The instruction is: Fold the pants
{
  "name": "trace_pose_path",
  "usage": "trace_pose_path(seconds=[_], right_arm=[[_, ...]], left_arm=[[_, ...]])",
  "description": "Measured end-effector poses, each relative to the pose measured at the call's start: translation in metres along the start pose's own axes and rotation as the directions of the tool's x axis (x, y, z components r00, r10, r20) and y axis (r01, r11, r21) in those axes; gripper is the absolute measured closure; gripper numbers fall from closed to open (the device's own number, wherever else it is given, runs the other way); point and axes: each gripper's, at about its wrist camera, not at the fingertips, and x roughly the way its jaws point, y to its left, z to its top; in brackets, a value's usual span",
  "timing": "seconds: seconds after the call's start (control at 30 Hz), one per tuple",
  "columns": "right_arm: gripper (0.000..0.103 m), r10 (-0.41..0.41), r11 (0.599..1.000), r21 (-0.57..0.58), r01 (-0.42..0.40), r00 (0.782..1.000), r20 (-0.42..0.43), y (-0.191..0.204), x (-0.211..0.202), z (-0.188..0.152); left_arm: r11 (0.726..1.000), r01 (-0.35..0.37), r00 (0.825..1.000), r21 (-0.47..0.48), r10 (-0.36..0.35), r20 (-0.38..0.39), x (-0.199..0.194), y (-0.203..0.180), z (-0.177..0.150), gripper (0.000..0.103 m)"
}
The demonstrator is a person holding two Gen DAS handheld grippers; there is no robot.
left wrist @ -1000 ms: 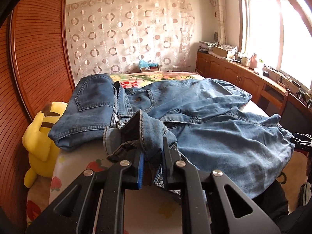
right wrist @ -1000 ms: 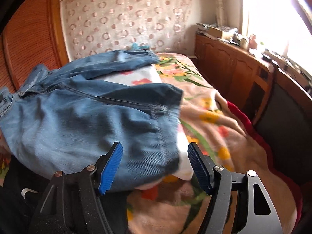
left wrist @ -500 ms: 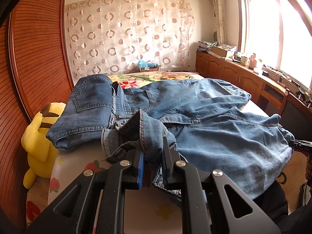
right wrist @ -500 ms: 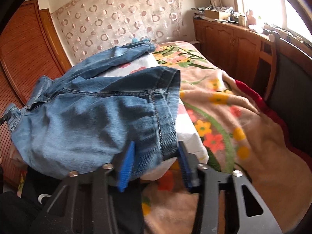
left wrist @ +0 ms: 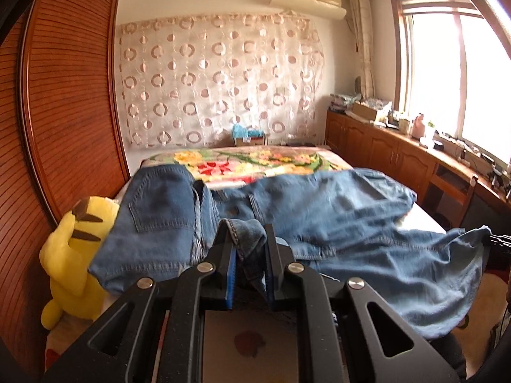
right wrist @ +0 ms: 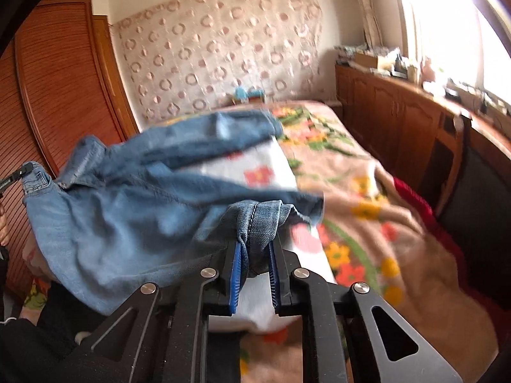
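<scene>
Faded blue jeans point(left wrist: 351, 223), blurred and seemingly rumpled, sprawl across the bed's point(left wrist: 255, 159) near edge, the left gripper point(left wrist: 249, 255) clamping one bunched hem while the right gripper's point(right wrist: 254, 255) jaws are closing on another.

Faded blue denim jeans point(left wrist: 351, 223), matt, rough-woven, pale stitching. Beneath them, fuzzy floral blanket point(right wrist: 367, 198). Left of jeans, soft yellow plush toy point(left wrist: 73, 255) against ribbed, satin-varnished wooden wardrobe door point(left wrist: 70, 95). Matt black plastic fingers point(right wrist: 284, 261), blue ribbed pads, shiny metal rivets.
</scene>
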Motion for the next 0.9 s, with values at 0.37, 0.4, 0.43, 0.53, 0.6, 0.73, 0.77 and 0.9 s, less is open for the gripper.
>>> trace_pose_path(seconds=[0.37, 0.4, 0.43, 0.53, 0.6, 0.73, 0.77, 0.9], right_arm=[[0.089, -0.016, 0.994, -0.108, 0.033, 0.989, 0.15, 0.01, 0.003, 0.057], [0.089, -0.018, 0.992, -0.12, 0.038, 0.986, 0.163, 0.012, 0.005, 0.065], [0.089, -0.019, 0.991, -0.131, 0.042, 0.985, 0.174, 0.02, 0.007, 0.066], [0.089, -0.02, 0.988, -0.149, 0.049, 0.981, 0.194, 0.027, 0.022, 0.079], [0.089, -0.026, 0.985, -0.161, 0.059, 0.98, 0.199, 0.032, 0.04, 0.082], [0.089, -0.041, 0.983, -0.168, 0.073, 0.981, 0.19, 0.033, 0.079, 0.086], [0.089, -0.046, 0.983, -0.167, 0.078, 0.982, 0.185, 0.033, 0.085, 0.087], [0.089, -0.061, 0.984, -0.157, 0.088, 0.984, 0.169, 0.036, 0.106, 0.096]], left_arm=[[0.998, -0.018, 0.998, -0.052, 0.021, 0.057, 0.003, 0.026, 0.033, 0.088], [0.998, -0.021, 0.998, -0.053, 0.024, 0.061, 0.005, 0.028, 0.037, 0.088], [0.998, -0.027, 0.997, -0.051, 0.03, 0.064, 0.009, 0.03, 0.043, 0.088], [0.998, -0.041, 0.997, -0.041, 0.043, 0.066, 0.022, 0.034, 0.055, 0.088], [0.998, -0.052, 0.996, -0.033, 0.054, 0.065, 0.03, 0.036, 0.059, 0.088], [0.997, -0.072, 0.996, -0.027, 0.073, 0.049, 0.055, 0.044, 0.064, 0.088], [0.997, -0.074, 0.996, -0.03, 0.075, 0.044, 0.06, 0.047, 0.064, 0.088], [0.996, -0.074, 0.997, -0.046, 0.076, 0.026, 0.081, 0.056, 0.068, 0.088]])
